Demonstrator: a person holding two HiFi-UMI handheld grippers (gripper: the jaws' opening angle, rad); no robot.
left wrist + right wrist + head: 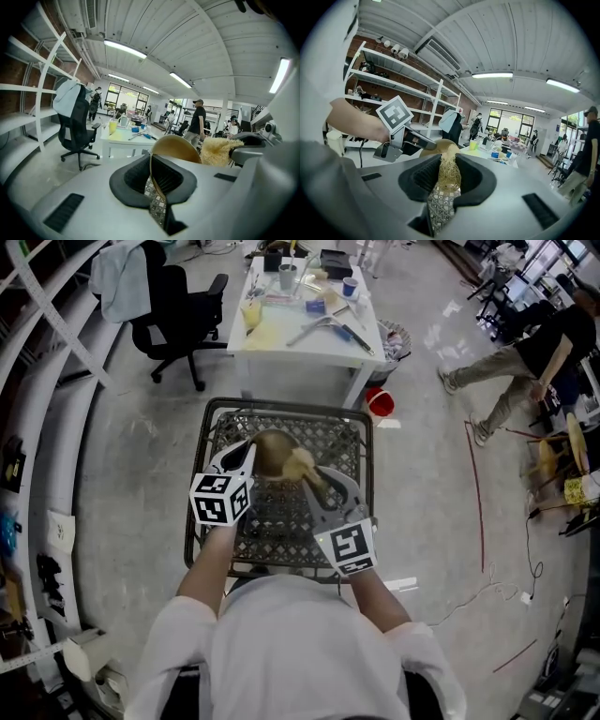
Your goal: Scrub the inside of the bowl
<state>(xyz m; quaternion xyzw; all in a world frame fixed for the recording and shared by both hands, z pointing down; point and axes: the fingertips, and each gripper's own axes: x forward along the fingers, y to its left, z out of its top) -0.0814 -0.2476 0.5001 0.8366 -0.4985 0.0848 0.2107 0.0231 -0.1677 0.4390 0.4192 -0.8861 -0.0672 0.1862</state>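
- Overhead, from the head view, my two grippers meet above a black metal mesh table [201,521], with the bowl [272,453] held up between them, off the mesh.
- My left gripper [246,458] has its jaws closed tight on the bowl's thin rim. In the left gripper view the tan edge [174,149] runs straight down between the ribbed pads [166,177].
- My right gripper [315,480] has its jaws clamped on a straw-coloured fibrous scrubber [301,463]. In the right gripper view the bundle [447,169] fills the gap between the pads.
- The scrubber's loose end sits against the right side of the tilted bowl. I cannot tell from these views how far inside it reaches.
- Seen from the right gripper view, the left gripper [404,137] carries its marker cube above the bowl [430,147].
- Beyond the mesh table stands a cluttered white table [281,336], with a black office chair [174,307] to its left and a red container [381,403] on the floor by its right leg.
- A person [530,354] strides across the floor at far right.
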